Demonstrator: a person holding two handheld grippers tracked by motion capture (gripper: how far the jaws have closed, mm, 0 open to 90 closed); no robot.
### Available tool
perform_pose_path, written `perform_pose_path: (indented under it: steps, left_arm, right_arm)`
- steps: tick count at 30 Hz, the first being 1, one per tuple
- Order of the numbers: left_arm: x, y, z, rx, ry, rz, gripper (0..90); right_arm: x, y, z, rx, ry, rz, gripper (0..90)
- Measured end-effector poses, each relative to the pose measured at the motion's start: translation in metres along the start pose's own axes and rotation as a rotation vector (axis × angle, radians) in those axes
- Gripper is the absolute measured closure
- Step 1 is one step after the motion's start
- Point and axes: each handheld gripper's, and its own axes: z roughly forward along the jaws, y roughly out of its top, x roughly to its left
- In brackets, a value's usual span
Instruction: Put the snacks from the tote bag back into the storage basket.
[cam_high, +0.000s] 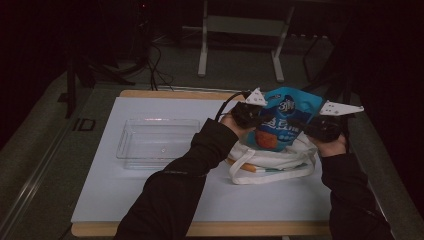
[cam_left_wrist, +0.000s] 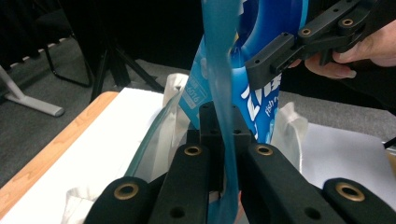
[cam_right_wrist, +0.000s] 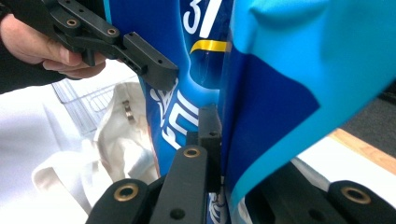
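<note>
A blue snack bag (cam_high: 285, 112) with white lettering hangs upright above a white cloth tote bag (cam_high: 272, 162). My left gripper (cam_high: 264, 119) is shut on the snack bag's left edge, and my right gripper (cam_high: 296, 123) is shut on its right side. In the left gripper view the bag's thin blue edge (cam_left_wrist: 219, 70) runs up from between the black jaws, with the right gripper (cam_left_wrist: 275, 53) clamped on it farther off. In the right gripper view the snack bag (cam_right_wrist: 275, 74) stands between the jaws, and the left gripper (cam_right_wrist: 149, 65) grips its far edge. The tote's mouth (cam_right_wrist: 116, 140) lies below.
A clear plastic tray (cam_high: 155, 140) sits on the white mat (cam_high: 125, 190) left of the tote. The mat covers a wooden table (cam_high: 200, 229). Beyond the table are metal stand legs (cam_high: 202, 60) and cables on a dark floor.
</note>
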Motion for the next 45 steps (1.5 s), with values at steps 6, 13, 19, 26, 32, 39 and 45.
perform_pose_path:
  steps: [6, 13, 19, 26, 32, 39, 45]
  left_arm:
    - [-0.002, 0.012, -0.009, -0.005, 0.006, 0.021, 90.0]
    - [-0.005, 0.029, -0.023, -0.001, 0.012, 0.045, 90.0]
    - [-0.006, 0.04, -0.036, -0.012, 0.009, 0.054, 90.0]
    - [-0.006, 0.049, -0.052, -0.025, 0.008, 0.059, 90.0]
    - [-0.004, 0.052, -0.066, -0.031, 0.005, 0.056, 90.0]
    - [-0.002, 0.054, -0.088, -0.026, 0.015, 0.059, 90.0]
    - [-0.001, 0.053, -0.102, -0.022, 0.021, 0.06, 90.0]
  right_arm:
    - [0.004, 0.014, -0.008, -0.013, -0.002, -0.025, 88.4]
    - [0.009, 0.031, -0.016, -0.027, 0.003, -0.046, 88.4]
    - [0.014, 0.045, -0.021, -0.032, 0.007, -0.067, 88.5]
    - [0.02, 0.061, -0.024, -0.045, 0.02, -0.09, 88.5]
    - [0.024, 0.073, -0.022, -0.057, 0.038, -0.101, 88.5]
    - [0.033, 0.088, -0.014, -0.064, 0.069, -0.123, 88.6]
    - [0.041, 0.097, -0.006, -0.07, 0.09, -0.137, 88.6]
